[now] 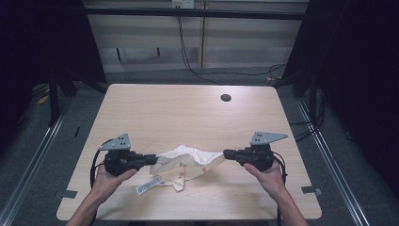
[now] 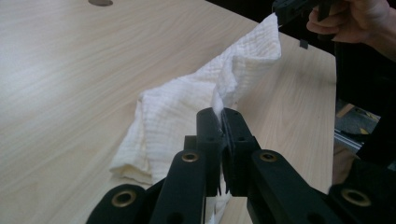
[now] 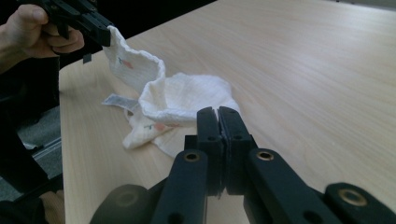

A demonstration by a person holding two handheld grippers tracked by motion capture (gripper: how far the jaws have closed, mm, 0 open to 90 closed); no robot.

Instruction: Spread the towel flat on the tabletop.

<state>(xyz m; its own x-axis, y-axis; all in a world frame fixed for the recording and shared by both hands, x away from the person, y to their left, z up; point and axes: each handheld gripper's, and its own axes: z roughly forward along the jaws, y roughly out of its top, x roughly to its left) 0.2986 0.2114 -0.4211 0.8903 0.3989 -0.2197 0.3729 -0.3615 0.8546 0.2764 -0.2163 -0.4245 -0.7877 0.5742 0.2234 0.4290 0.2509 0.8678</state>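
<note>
A white crinkled cloth with a printed label and small coloured marks hangs between my two grippers above the wooden table. My left gripper is shut on the cloth's left edge; in the left gripper view the cloth runs out from the closed gripper toward the other hand. My right gripper is shut on the cloth's right edge; in the right gripper view the cloth rises from its closed gripper. The cloth's middle sags, its lower folds and label resting on the table.
A round cable hole sits near the table's far edge. Black cables trail on the floor behind the table. Dark curtains stand on both sides, and metal rails run along the floor.
</note>
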